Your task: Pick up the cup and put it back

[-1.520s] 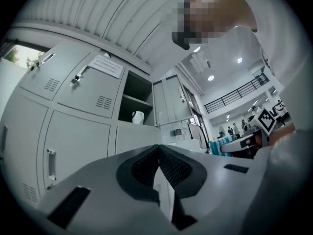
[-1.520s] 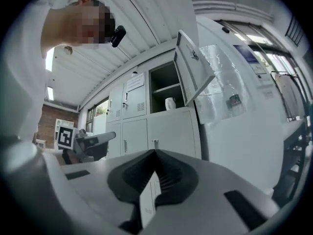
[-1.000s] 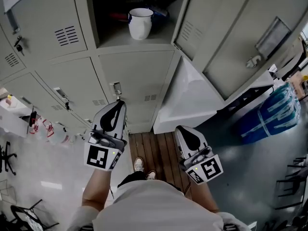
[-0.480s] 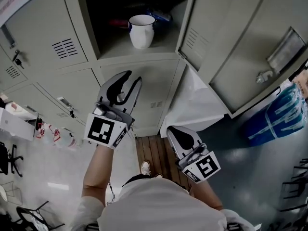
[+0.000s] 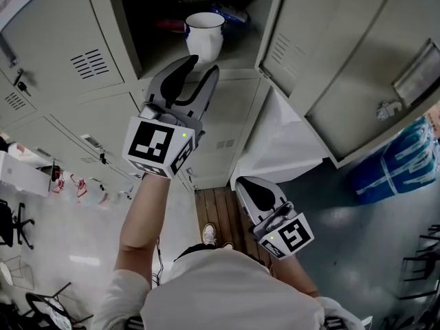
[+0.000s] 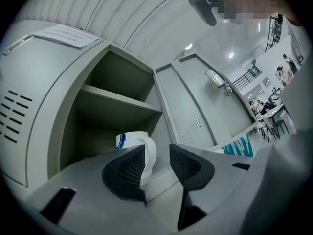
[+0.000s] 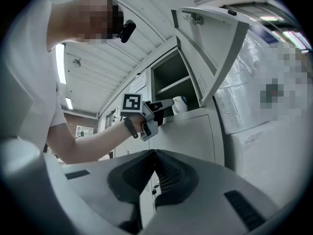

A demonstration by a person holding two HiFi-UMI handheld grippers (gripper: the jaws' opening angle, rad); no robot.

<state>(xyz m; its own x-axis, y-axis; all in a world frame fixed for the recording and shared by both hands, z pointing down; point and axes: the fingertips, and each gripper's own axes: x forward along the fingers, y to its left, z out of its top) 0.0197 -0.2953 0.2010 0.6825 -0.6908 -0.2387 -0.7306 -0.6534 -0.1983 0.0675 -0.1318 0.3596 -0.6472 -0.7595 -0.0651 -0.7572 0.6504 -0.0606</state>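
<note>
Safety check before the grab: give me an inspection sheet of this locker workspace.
Surface: locker shelf in an open compartment, door swung wide.
Job's things: white cup upright on the shelf, untouched.
Clutter: blue item behind the cup, too dim to identify.
Grippers: left gripper raised toward the cup, jaws opening, cup ahead of them, not gripped; right gripper shut, empty, held low.
Cables: nothing seen.
Surroundings: closed lockers, white wrapped block, blue bundle on the floor.
</note>
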